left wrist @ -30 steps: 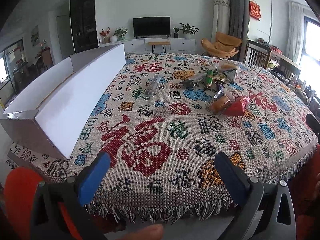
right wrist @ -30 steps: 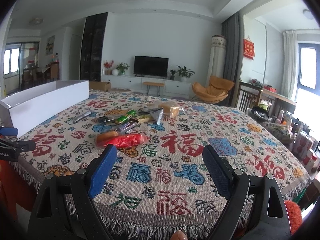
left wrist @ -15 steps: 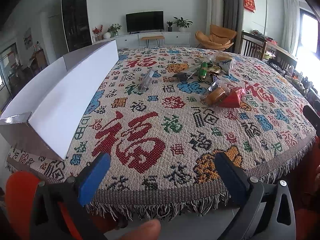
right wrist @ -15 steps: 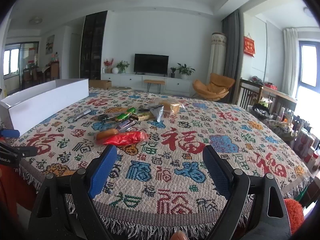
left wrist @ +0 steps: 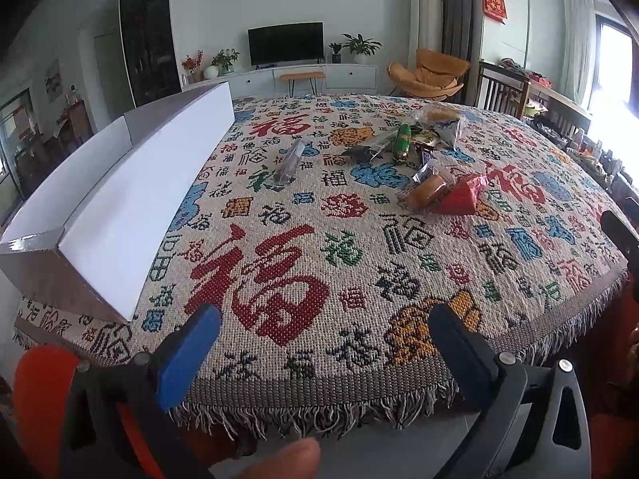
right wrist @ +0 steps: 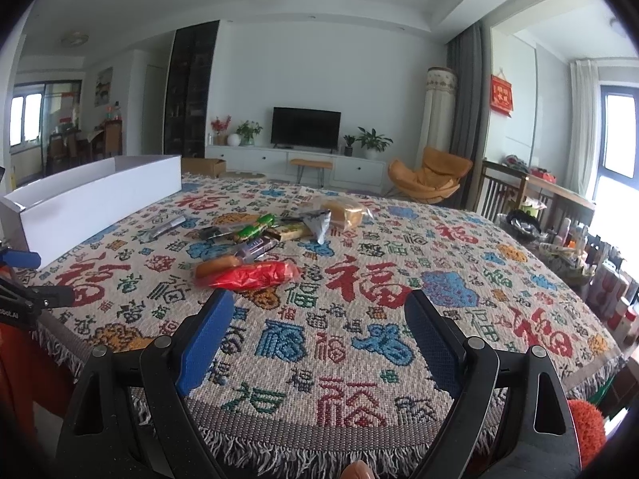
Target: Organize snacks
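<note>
Left claw (left wrist: 323,339): jaws wide, nothing held. Right claw (right wrist: 319,327): same. Snack pile (right wrist: 263,247): ahead of my right claw, leftward; red packet (right wrist: 255,274) nearest. White box (left wrist: 120,195): forward-left of my left claw. Risk: slick wrappers slipping, neighbours dragged along.

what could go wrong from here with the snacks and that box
The snacks lie heaped: grabbing the red packet may drag the sausage touching it. The box overhangs the table edge, so a nudge might tip it off. The woven cloth could snag low jaws.
</note>
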Demonstrator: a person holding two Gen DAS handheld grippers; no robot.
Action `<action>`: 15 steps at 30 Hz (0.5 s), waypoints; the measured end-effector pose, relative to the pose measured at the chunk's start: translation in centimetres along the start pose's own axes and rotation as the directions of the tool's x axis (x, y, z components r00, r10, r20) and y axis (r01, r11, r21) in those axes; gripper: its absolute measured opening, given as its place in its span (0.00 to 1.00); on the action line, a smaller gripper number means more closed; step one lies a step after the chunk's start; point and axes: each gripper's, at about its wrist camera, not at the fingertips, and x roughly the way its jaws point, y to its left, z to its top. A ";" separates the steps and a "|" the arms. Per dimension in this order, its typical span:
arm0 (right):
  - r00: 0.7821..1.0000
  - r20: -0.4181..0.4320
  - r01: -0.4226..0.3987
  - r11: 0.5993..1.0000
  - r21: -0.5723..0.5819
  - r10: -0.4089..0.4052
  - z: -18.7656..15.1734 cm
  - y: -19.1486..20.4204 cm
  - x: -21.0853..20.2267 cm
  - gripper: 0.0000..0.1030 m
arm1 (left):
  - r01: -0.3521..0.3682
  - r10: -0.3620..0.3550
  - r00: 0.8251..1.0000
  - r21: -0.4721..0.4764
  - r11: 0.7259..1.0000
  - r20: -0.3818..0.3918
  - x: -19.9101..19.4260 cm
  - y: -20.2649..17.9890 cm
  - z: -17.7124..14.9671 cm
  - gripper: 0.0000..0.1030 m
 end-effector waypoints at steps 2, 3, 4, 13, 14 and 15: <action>1.000 0.000 -0.001 1.000 -0.001 0.001 0.0 0.0 0.0 0.87 | 0.004 -0.004 1.000 0.011 1.000 -0.009 0.2 -0.2 -0.1 1.00; 1.000 0.000 0.000 1.000 -0.001 0.000 0.0 0.1 0.0 0.87 | 0.004 -0.004 1.000 0.015 1.000 -0.011 0.2 -0.3 -0.1 1.00; 1.000 0.000 0.000 1.000 0.001 0.000 0.0 0.1 0.0 0.87 | 0.003 -0.003 1.000 0.019 1.000 -0.010 0.1 -0.4 -0.1 1.00; 1.000 -0.001 0.000 1.000 0.001 0.000 0.0 0.1 0.0 0.87 | -0.009 0.010 1.000 0.027 1.000 -0.014 0.1 -0.5 -0.1 1.00; 1.000 -0.001 0.000 1.000 0.001 0.000 0.0 0.1 0.0 0.87 | -0.010 0.011 1.000 0.026 1.000 -0.013 0.1 -0.4 -0.1 1.00; 1.000 0.000 0.001 1.000 0.001 -0.001 0.0 0.1 0.0 0.87 | -0.012 0.012 1.000 0.024 1.000 -0.012 0.1 -0.3 -0.1 1.00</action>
